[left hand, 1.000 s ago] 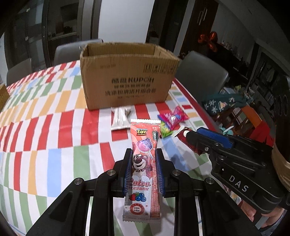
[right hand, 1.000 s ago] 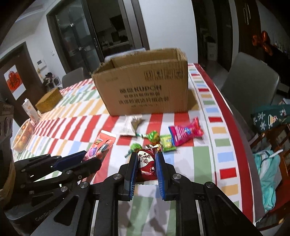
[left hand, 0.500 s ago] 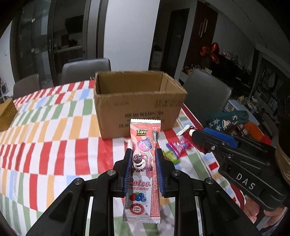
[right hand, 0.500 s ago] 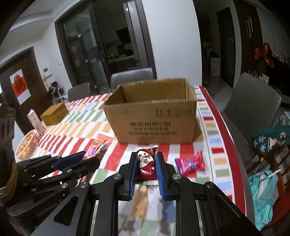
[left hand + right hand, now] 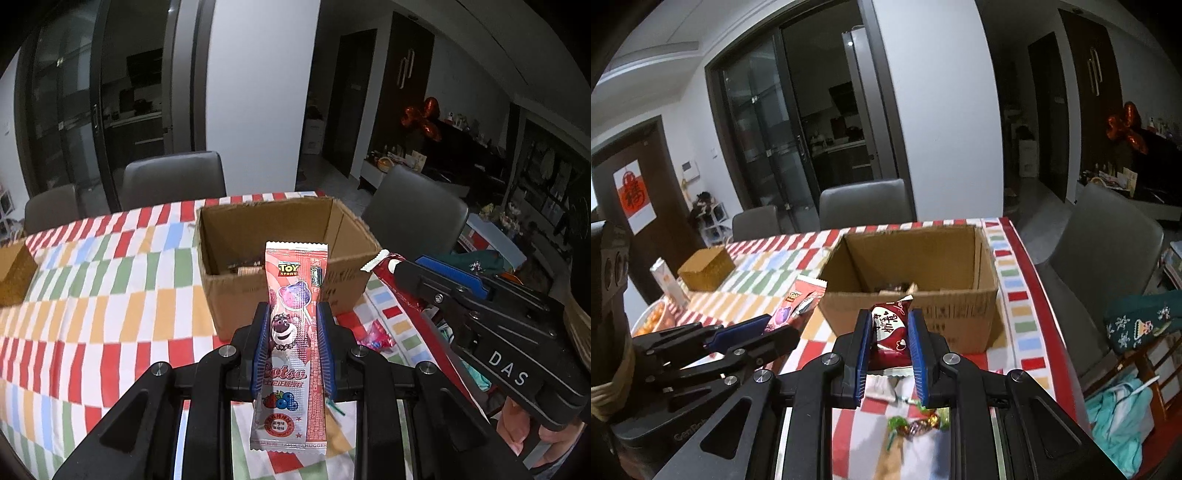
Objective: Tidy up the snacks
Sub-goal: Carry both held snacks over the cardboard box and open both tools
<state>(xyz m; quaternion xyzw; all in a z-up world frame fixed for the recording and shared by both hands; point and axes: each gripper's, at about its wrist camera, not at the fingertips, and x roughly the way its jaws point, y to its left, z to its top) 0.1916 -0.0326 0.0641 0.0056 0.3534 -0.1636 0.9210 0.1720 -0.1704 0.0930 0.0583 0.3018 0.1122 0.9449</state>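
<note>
Snacks are in both grippers, held up in front of an open cardboard box (image 5: pixel 280 284) on a table with a striped cloth (image 5: pixel 110 295). The left gripper (image 5: pixel 291 343) is clamped on a tall pink lollipop packet (image 5: pixel 293 332) printed with a bear and a Toy Story logo; the packet stands upright between the blue finger pads (image 5: pixel 258 350), its top edge overlapping the box's near wall in the left wrist view. The right gripper (image 5: pixel 888 343) pinches a dark red wrapper (image 5: pixel 890 328) with white lettering, also upright, its twisted top level with the box's near rim.

Both packets hang just short of the box (image 5: pixel 912 295), not over its opening. A few dark items lie at the bottom of the box, too small to identify. On the cloth beneath the right gripper sit a green and gold wrapped candy (image 5: pixel 916 424) and a pale sachet (image 5: pixel 886 387). A pink packet (image 5: pixel 375 336) lies on the table to the right of the box. A brown woven box (image 5: pixel 705 267) and a carton (image 5: pixel 666 282) stand well apart at the left, and grey chairs (image 5: pixel 866 203) ring the table.
</note>
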